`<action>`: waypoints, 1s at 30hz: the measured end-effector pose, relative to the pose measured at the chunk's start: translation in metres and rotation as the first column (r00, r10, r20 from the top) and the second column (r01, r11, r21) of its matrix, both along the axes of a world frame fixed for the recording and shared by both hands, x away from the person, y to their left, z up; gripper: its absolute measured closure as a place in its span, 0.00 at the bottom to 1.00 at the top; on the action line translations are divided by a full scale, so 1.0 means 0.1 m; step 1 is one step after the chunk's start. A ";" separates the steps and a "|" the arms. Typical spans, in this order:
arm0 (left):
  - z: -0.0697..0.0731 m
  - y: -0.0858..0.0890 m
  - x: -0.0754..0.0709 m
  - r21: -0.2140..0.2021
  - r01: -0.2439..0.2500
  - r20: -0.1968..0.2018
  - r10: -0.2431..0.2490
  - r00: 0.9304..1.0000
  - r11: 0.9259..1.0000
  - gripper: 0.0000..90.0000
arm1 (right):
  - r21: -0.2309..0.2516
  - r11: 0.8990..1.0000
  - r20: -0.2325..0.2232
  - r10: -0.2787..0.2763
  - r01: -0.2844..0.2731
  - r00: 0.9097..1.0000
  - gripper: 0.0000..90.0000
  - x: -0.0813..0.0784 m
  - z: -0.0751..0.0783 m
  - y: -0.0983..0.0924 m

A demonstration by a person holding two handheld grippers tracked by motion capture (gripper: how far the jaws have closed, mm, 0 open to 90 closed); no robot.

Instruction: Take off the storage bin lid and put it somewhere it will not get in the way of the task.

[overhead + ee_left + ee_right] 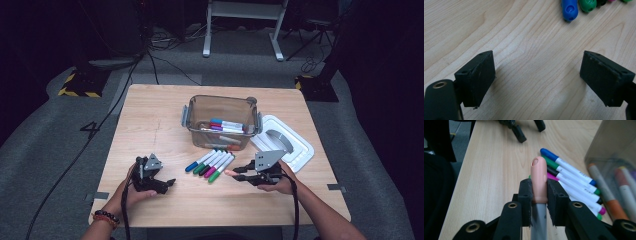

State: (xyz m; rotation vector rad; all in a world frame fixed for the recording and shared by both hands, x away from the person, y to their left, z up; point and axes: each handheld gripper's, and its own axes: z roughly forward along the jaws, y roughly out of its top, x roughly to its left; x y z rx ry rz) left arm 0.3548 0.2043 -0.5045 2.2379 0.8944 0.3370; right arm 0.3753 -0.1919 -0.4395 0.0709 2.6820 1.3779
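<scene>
L to R across the light wooden table (150, 125): the left gripper (170, 183), black w/ a grey three-cornered plate, sits low over bare wood near the front-left, held in the person's left hand (131, 195); in the left gripper view its jaws stand well apart w/ nothing between them, just wood grain; the blue cap end (569, 9) and green cap end (587, 5) of the nearest markers peek in at the top edge of that view.

Mid-table: a row of white-barrelled markers (210, 164) lies side by side, tilted, caps blue, green, black, magenta, green; just behind them stands a clear smoky plastic bin (221, 121) w/ grey side latches, more markers inside; its white lid (285, 141) lies flat on the table, touching the bin's right side.

Right: the right gripper (231, 173), in the person's right hand (280, 186), is clamped on a grey-barrelled marker w/ a peach cap (538, 178); jaws pinch it at the cap's base, cap pointing toward the left gripper; it's held just right of the marker row, clear of it.
</scene>
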 end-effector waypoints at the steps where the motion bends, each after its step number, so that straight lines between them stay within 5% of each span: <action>1: 0.00 0.00 0.00 0.000 0.000 0.000 0.000 1.000 1.000 0.15 | 0.009 1.000 0.003 -0.007 0.007 1.000 0.83 0.00 0.02 -0.02; 16: 0.00 0.00 0.00 0.000 0.000 0.000 0.000 1.000 1.000 0.15 | 0.111 0.989 0.047 -0.108 0.102 0.993 0.83 0.05 0.38 -0.24; 30: 0.00 0.00 0.00 0.000 0.000 0.000 0.000 1.000 1.000 0.15 | 0.117 0.981 0.112 -0.167 0.154 0.979 0.83 0.28 0.94 -0.26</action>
